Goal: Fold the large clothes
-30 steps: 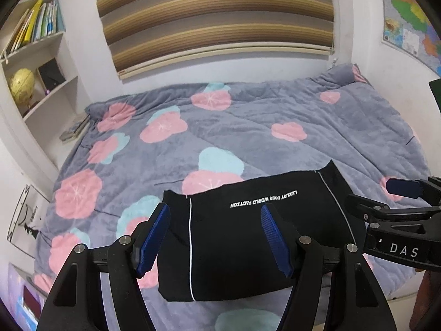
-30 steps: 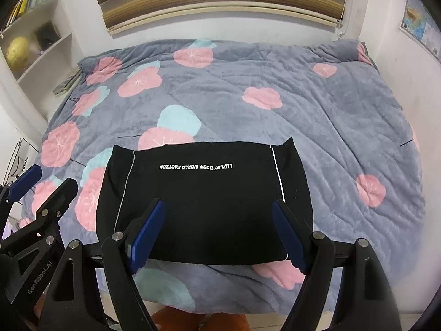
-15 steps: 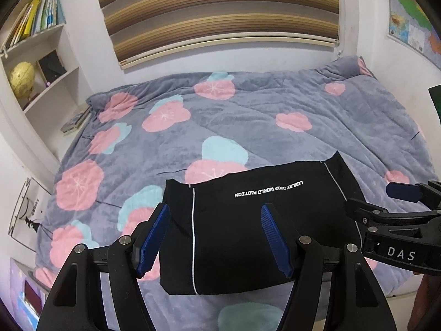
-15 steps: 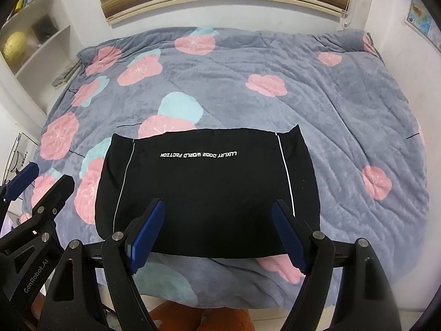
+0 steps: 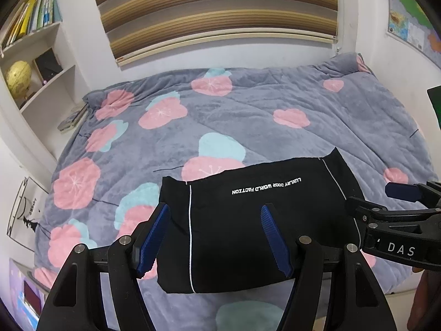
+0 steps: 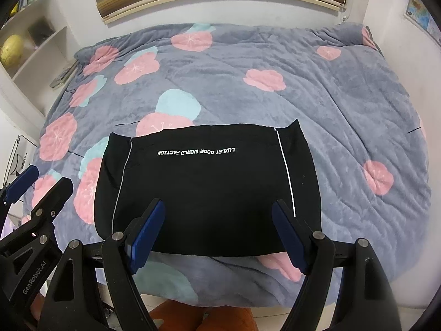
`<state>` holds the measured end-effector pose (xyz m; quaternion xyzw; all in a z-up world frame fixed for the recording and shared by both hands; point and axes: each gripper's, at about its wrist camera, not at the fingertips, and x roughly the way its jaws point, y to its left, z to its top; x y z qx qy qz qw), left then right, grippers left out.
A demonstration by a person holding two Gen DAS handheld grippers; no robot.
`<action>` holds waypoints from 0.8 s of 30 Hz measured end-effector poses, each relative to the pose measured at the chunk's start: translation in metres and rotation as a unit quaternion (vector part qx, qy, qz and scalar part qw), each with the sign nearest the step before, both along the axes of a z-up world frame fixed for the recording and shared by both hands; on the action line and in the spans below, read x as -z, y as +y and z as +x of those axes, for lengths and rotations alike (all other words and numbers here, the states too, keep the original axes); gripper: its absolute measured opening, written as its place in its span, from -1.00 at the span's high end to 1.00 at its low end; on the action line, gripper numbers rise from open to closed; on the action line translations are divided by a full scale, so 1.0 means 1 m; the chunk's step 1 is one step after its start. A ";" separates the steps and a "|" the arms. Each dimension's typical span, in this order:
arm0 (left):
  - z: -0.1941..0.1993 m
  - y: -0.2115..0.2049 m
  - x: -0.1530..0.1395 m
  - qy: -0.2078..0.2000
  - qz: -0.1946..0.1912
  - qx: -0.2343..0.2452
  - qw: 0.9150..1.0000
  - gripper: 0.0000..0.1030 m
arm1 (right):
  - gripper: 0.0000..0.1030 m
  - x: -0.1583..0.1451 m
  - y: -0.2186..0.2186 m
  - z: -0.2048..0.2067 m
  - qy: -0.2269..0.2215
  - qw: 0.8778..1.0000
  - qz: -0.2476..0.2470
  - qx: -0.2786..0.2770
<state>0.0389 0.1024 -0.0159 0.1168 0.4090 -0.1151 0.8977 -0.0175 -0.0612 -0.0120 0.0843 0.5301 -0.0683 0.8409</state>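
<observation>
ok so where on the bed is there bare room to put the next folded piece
Bare quilt lies beyond the folded black garment toward the window wall, and on its right side toward the map wall. The near edge is crowded: the left claw and right claw hang there.

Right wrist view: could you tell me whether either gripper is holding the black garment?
No, the black garment lies flat on the floral duvet, with the right gripper open above it.

Bare blanket [image 6: 344, 104] lay open beyond and right of the folded black garment [image 6: 209, 193], passable. Wall and blind [image 5: 215, 13] closed the far edge; bookshelf [image 5: 41, 63] hemmed the left. Both grippers hung side by side, near each other.
</observation>
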 end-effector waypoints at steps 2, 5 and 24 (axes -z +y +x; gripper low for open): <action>0.001 0.000 0.000 0.000 0.001 0.000 1.000 -0.36 | -0.58 0.001 0.001 0.000 0.002 1.000 0.000 -0.001; 0.001 0.000 0.000 0.001 0.001 0.001 1.000 -0.36 | -0.58 0.003 0.002 0.001 0.004 1.000 0.001 -0.003; 0.001 0.001 0.005 0.011 0.000 -0.004 1.000 -0.36 | -0.58 0.009 0.003 0.000 0.017 1.000 0.006 -0.008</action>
